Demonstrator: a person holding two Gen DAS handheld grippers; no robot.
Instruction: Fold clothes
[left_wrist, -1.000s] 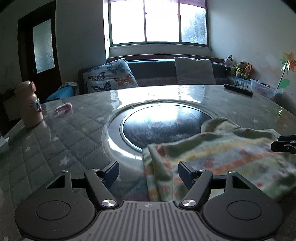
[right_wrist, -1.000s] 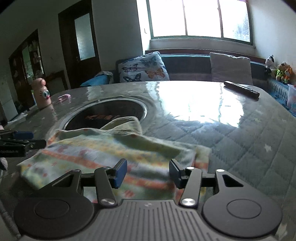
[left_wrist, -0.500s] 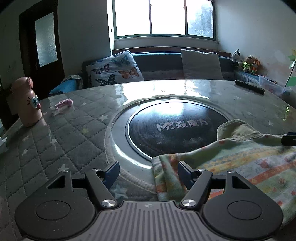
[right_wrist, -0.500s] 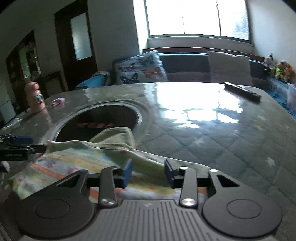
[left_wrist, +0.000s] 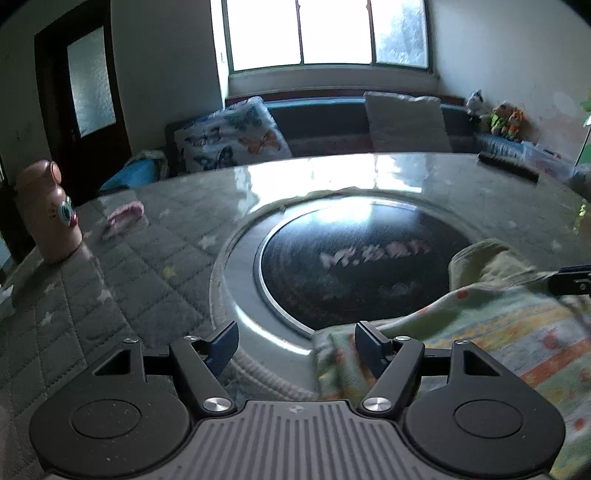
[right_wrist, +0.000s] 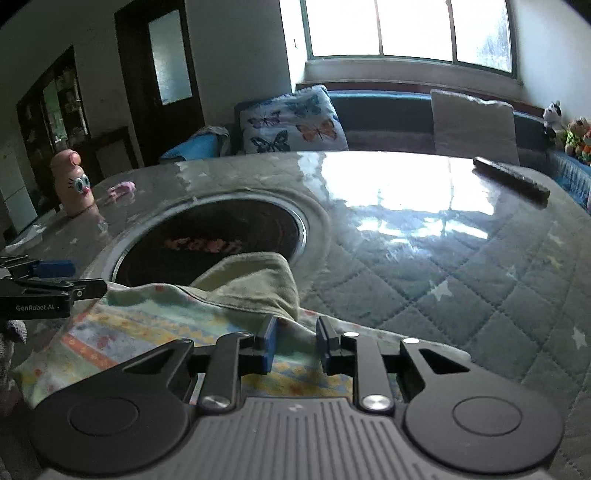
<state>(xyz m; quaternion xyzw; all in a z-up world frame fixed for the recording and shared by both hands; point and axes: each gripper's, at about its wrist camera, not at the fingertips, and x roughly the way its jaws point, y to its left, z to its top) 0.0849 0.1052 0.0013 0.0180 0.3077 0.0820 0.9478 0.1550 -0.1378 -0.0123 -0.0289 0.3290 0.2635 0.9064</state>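
Striped fleece garment (right_wrist: 155, 332) lies folded at the near edge of a quilted table (right_wrist: 480, 266), partly over the dark round inset (left_wrist: 354, 266). Left gripper (left_wrist: 295, 341): jaws wide apart, the garment's left edge between them. Right gripper (right_wrist: 293, 347): jaws partly closed, a raised fold between them, contact unclear. Far left: pink bottle (left_wrist: 50, 212), contents not visible. Far right: remote (right_wrist: 511, 177).

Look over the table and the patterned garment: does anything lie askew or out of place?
Yes. The pastel patterned fleece garment is not folded flat: an olive-green cloth flap humps up from it and overhangs the round black glass insert in the quilted table. A small pink item lies loose by the pink cartoon-faced bottle.
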